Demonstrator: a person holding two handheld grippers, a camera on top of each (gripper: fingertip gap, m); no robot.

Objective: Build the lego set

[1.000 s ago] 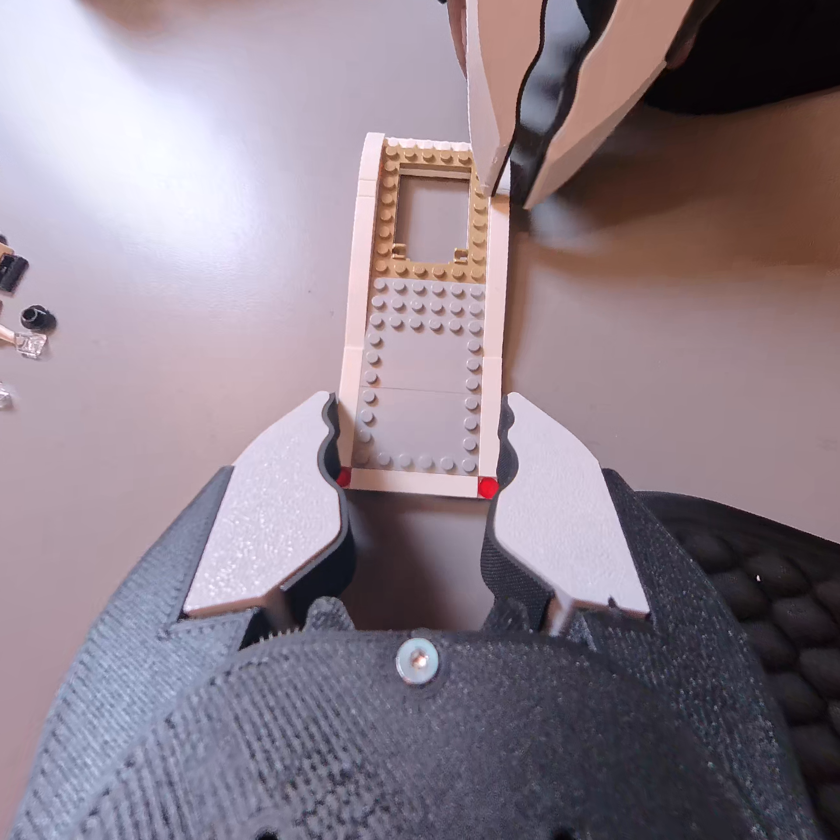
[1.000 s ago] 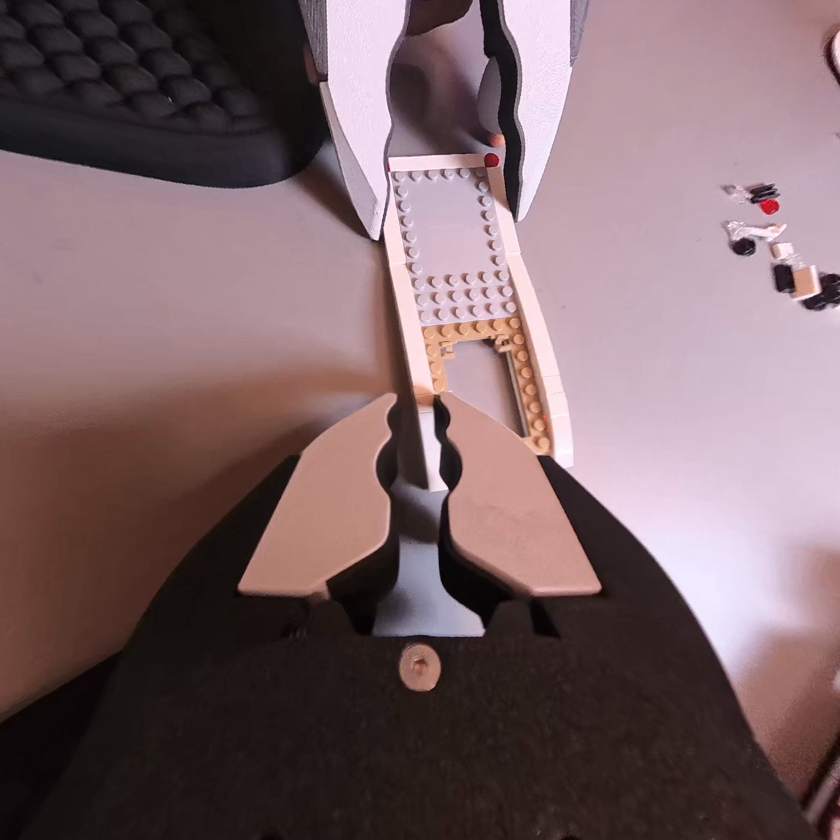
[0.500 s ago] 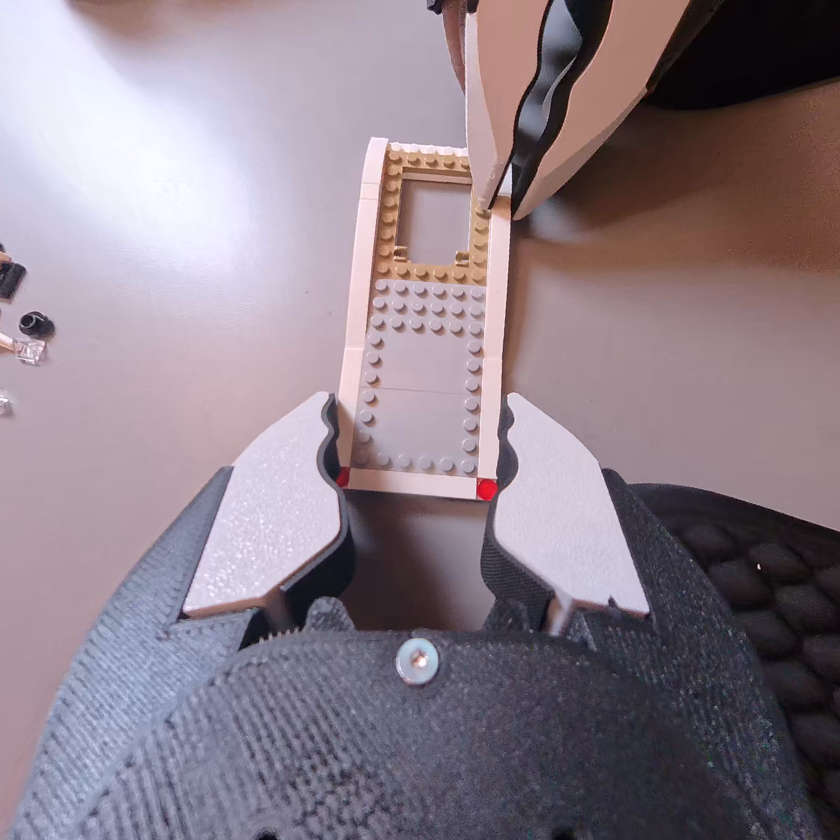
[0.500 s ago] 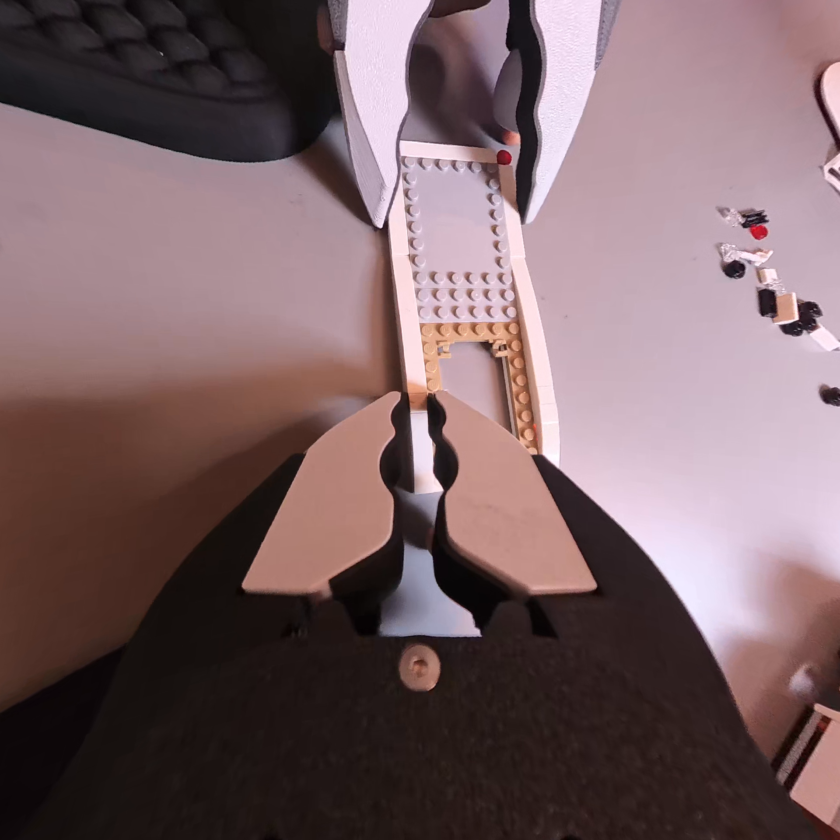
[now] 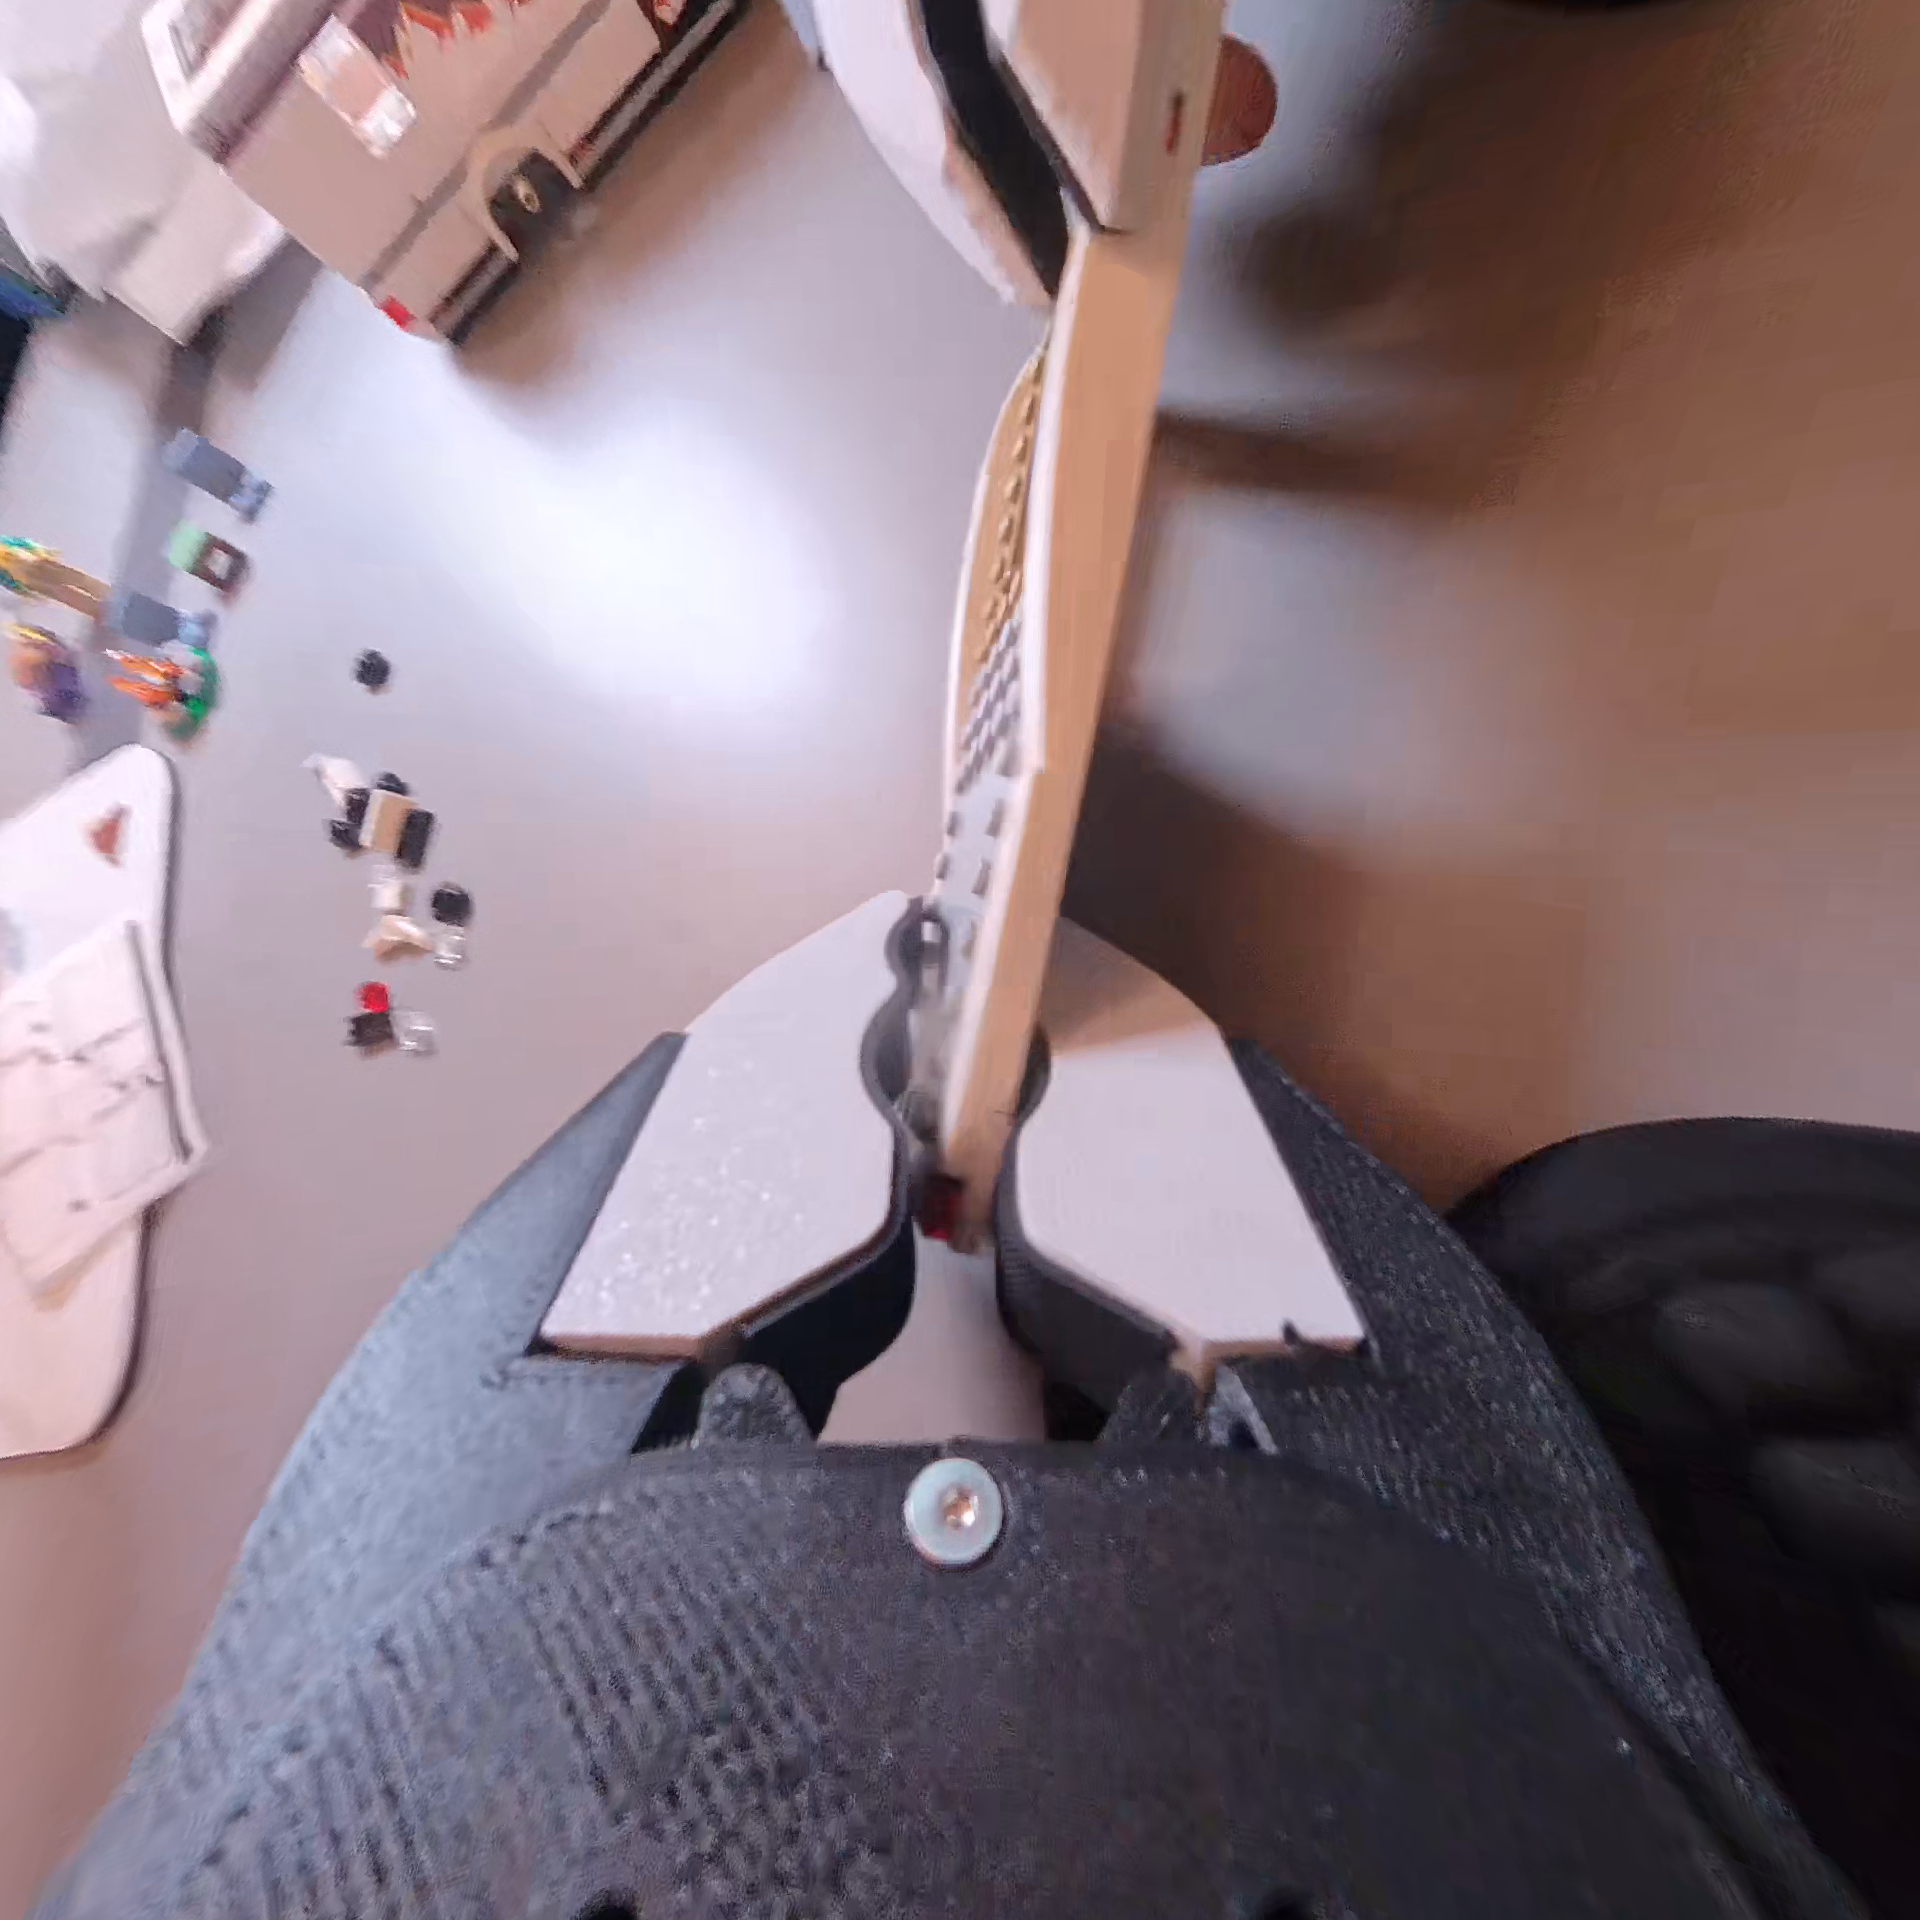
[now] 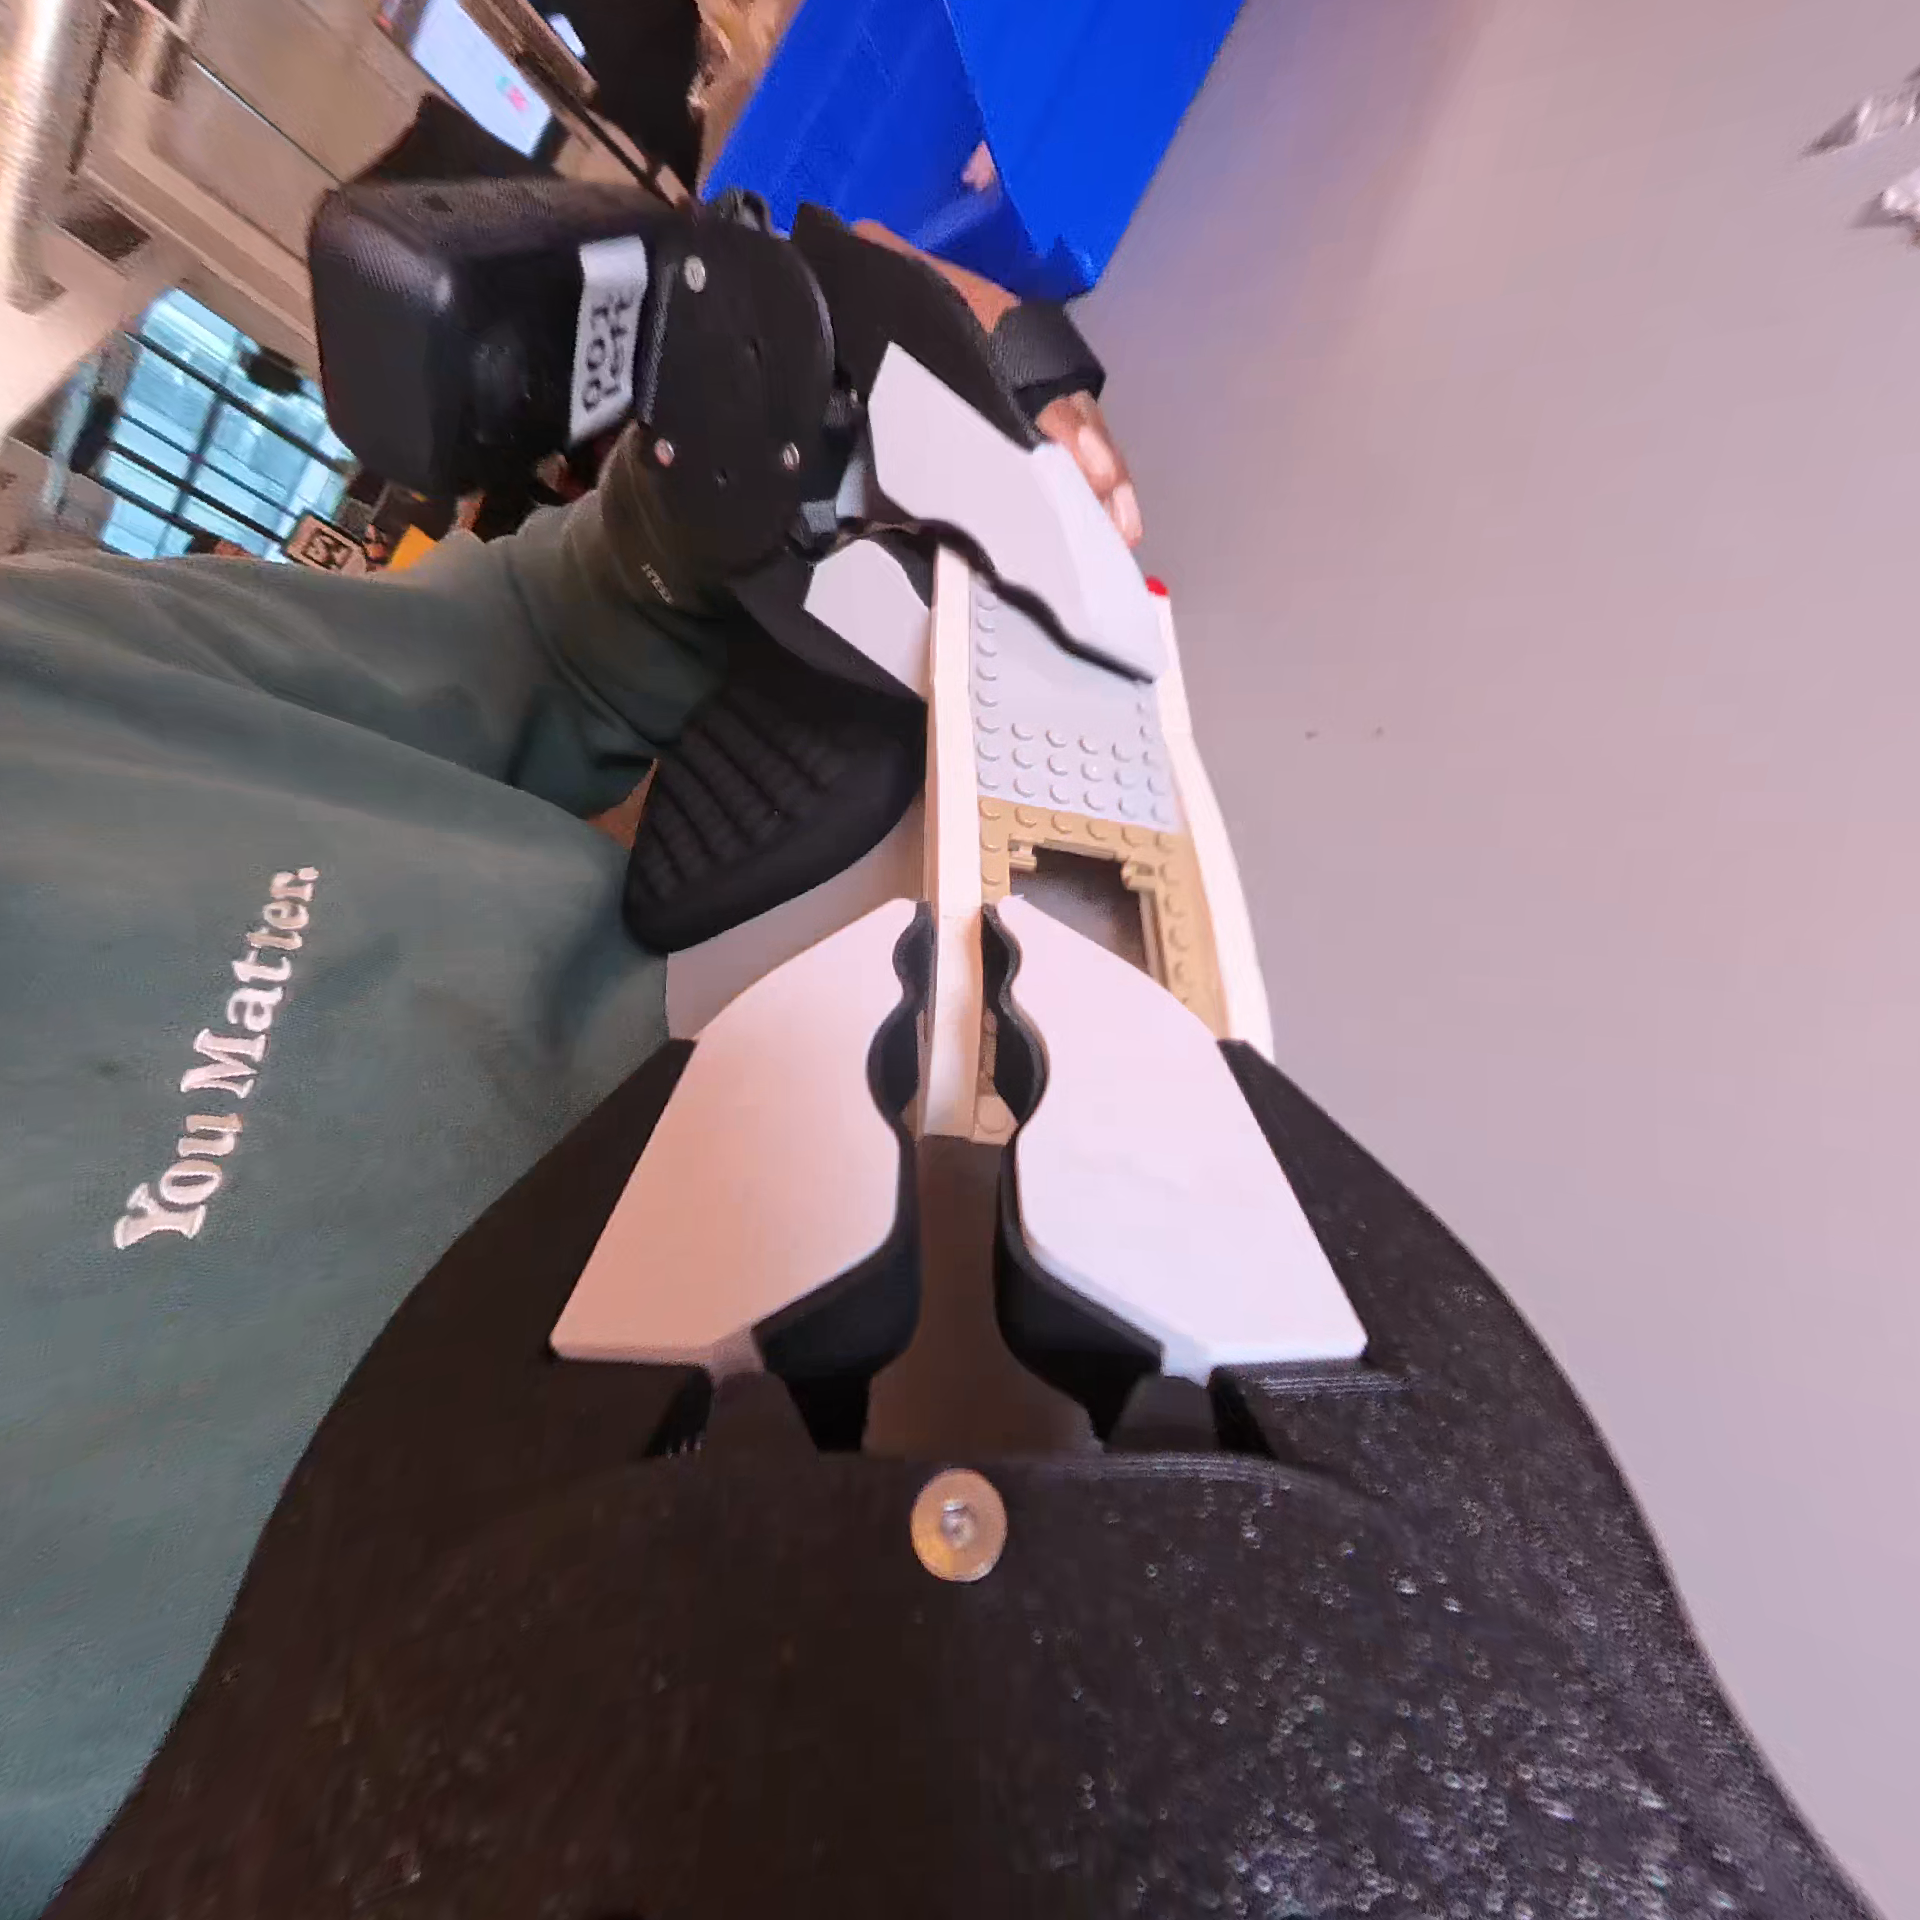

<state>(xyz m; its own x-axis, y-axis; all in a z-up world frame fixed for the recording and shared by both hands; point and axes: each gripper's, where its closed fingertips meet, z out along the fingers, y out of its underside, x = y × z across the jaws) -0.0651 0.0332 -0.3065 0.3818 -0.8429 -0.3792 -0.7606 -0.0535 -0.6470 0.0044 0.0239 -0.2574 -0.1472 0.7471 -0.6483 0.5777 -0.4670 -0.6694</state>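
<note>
Left wrist view: left tongs [image 5: 961,1049] clenched on one end of a long studded brick panel [image 5: 1081,623], held on edge above the worktop [image 5: 623,520]; right tongs [image 5: 1049,197] grip its far end. Loose small bricks [image 5: 395,894] lie to the left.

Right wrist view: right tongs [image 6: 958,997] clenched on the panel's white side wall [image 6: 951,810]; left tongs [image 6: 1039,592] clamp the opposite end.

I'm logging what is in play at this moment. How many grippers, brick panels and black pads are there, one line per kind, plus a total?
Grippers: 2, the left gripper and the right gripper, both with jaws closed on the panel
Brick panel: 1
Black pad: 1
Total: 4
</note>
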